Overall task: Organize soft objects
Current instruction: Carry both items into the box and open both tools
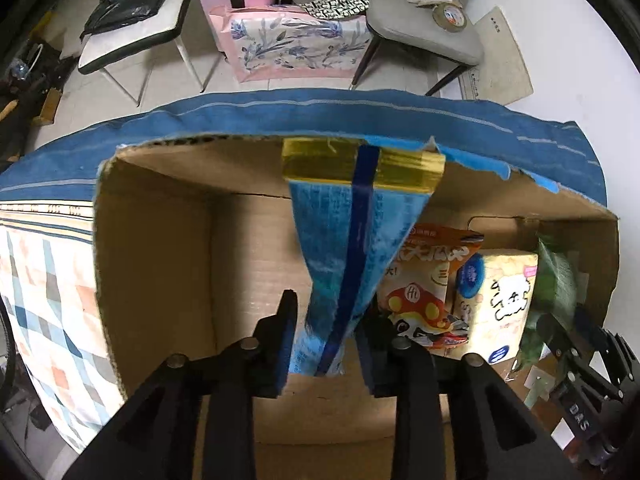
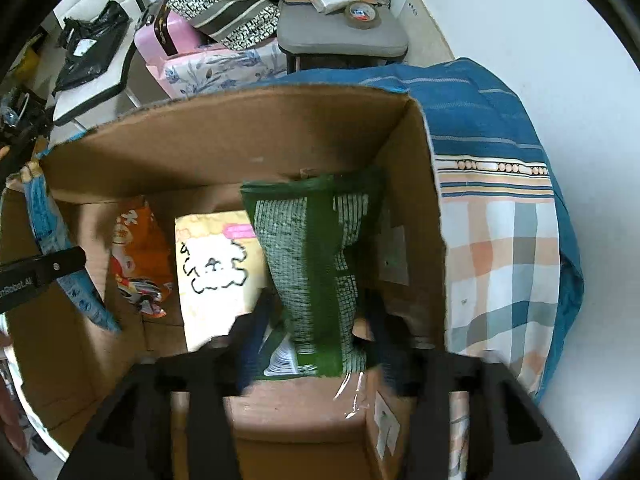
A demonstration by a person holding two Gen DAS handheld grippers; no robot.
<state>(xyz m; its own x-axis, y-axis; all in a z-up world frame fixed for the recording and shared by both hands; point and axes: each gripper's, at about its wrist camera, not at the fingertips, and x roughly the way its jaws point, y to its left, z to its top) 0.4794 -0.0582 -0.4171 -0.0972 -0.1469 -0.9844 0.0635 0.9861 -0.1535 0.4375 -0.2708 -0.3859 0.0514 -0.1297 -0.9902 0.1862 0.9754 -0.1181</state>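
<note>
My left gripper [image 1: 326, 344] pinches a blue gold-topped packet [image 1: 348, 248] over the brown cardboard box [image 1: 160, 264]; my right gripper [image 2: 320, 332] clamps a green packet [image 2: 316, 264] inside, beside an orange snack bag [image 2: 140, 256] and cream tissue pack [image 2: 216, 264].

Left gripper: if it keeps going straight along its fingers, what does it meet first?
Probably the far wall of the cardboard box. The left gripper is shut on the blue packet, whose gold end would likely touch there first; depth is unclear.

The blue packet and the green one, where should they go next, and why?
Probably lower both a little and let go. The left gripper holds the blue packet and the right gripper holds the green packet, both already inside the box beside two packs.
</note>
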